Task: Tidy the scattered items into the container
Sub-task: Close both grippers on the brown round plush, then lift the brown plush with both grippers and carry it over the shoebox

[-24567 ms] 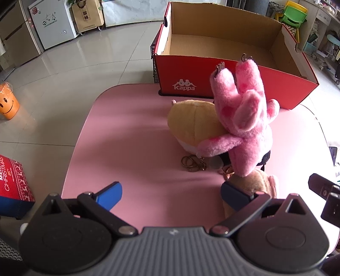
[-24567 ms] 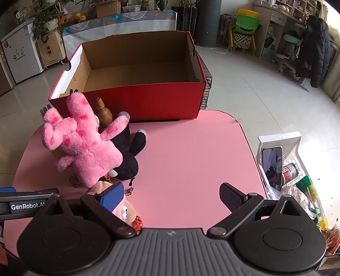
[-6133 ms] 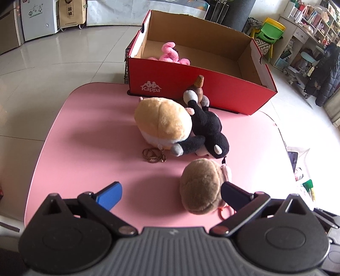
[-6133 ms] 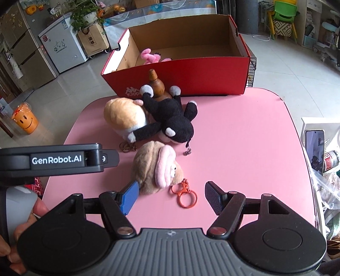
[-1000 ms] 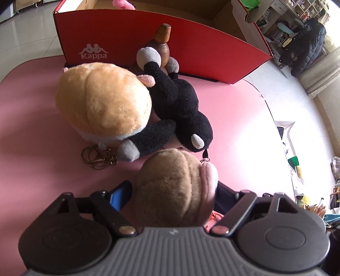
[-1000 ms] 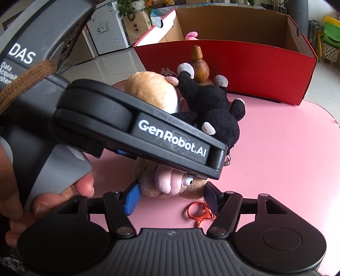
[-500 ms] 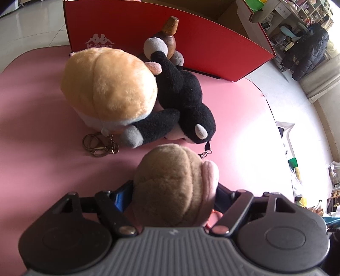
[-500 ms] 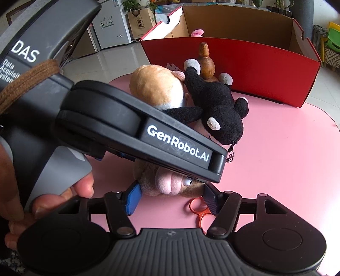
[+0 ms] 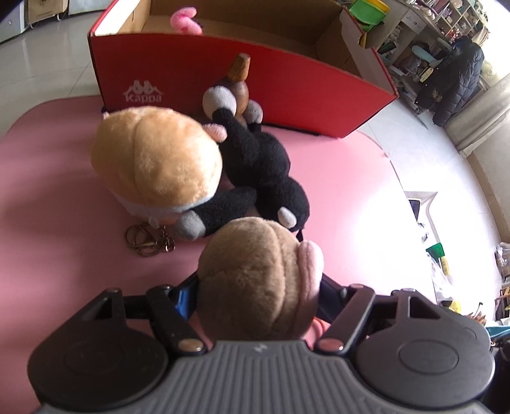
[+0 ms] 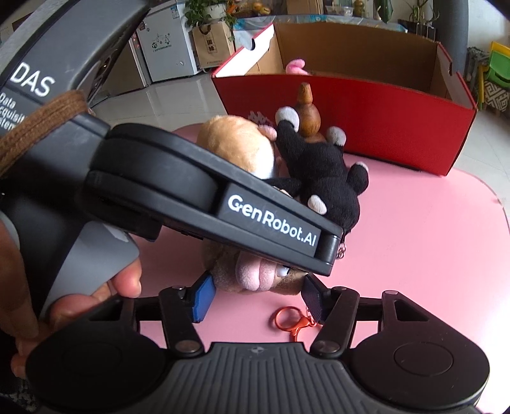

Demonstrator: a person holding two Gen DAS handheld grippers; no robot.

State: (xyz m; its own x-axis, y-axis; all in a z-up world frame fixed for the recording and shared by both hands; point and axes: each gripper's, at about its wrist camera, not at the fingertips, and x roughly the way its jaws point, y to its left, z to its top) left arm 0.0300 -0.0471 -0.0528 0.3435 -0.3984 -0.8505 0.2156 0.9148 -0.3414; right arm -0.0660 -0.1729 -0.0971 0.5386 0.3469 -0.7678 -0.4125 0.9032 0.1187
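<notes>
Now your left tongs [image 9: 258,286] clamp the round, tan plush [image 9: 255,286] with its pink snout; your right tongs [image 10: 255,294] sit open just beside it.

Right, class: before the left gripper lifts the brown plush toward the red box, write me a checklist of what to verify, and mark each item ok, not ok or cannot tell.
1. Left gripper closed on the brown plush: ok, fingers press both its sides.
2. Right gripper out of the way: not ok, open and straddling the same plush.
3. Orange key ring free of the right gripper: cannot tell, its clasp lies by the right finger.
4. Black plush off the brown one: cannot tell, they look very close.
5. Room in the red box: ok, only the pink plush shows inside.
</notes>
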